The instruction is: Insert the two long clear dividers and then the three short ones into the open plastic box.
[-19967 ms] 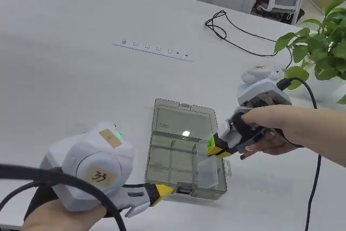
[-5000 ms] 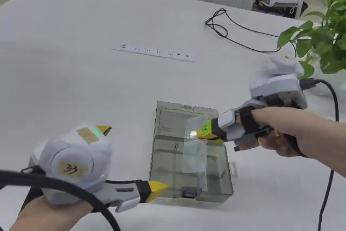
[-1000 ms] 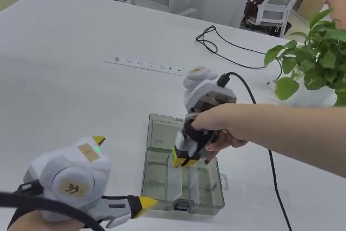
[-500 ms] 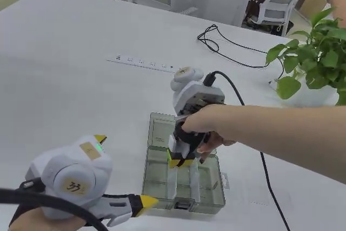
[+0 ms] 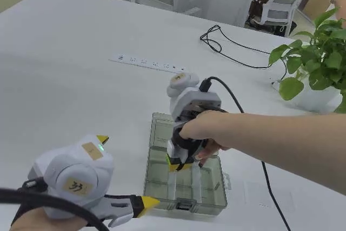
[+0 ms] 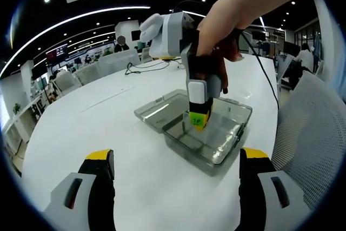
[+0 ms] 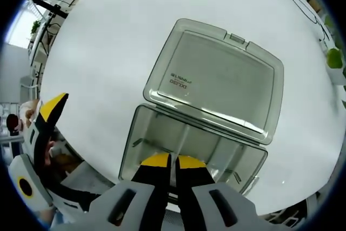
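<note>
Two grippers: the left gripper (image 5: 126, 170), near left, has its jaws spread wide, holding nothing. Right of it the open plastic box (image 5: 216, 203) sits on the surface (image 5: 65, 79), lid flat on its far side. The right gripper (image 5: 175, 165) dips into it, jaws pinched together.

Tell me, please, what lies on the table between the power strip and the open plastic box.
Nothing; the head view shows bare white table between power strip and plastic box.
</note>
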A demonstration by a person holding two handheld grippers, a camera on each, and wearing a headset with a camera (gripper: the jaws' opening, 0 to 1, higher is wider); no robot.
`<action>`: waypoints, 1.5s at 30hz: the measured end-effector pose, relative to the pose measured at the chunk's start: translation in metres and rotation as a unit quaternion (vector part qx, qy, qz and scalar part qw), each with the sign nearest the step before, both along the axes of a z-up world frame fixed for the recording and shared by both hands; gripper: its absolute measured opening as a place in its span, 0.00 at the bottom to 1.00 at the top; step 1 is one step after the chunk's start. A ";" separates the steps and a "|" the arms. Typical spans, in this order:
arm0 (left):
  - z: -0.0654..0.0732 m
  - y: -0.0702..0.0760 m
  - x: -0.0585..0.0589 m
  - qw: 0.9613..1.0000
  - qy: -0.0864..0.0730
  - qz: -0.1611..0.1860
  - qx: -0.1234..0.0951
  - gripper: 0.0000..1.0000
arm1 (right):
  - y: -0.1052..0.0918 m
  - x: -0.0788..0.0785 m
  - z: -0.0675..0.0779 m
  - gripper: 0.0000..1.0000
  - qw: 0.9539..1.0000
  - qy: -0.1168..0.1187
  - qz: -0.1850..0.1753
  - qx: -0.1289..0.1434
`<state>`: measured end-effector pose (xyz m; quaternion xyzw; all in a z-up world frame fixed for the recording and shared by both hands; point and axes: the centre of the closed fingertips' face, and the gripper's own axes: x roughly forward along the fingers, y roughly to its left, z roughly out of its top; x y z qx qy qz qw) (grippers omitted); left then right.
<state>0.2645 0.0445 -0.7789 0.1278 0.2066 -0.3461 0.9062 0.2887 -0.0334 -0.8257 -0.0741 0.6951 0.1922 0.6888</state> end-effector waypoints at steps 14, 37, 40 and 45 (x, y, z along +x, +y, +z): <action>-0.002 -0.001 -0.002 1.000 0.003 -0.004 0.003 0.99 | 0.012 -0.011 -0.005 0.29 0.999 0.014 0.000 0.046; -0.005 -0.002 -0.006 1.000 0.007 -0.010 0.009 0.99 | 0.015 -0.005 0.016 0.54 0.995 -0.012 0.009 0.102; -0.005 -0.002 -0.006 1.000 0.008 -0.011 0.009 0.99 | 0.018 -0.003 0.024 0.55 0.992 -0.015 0.006 0.124; -0.006 -0.003 -0.008 1.000 0.009 -0.014 0.014 0.99 | 0.020 0.000 0.036 0.60 0.987 -0.029 0.014 0.158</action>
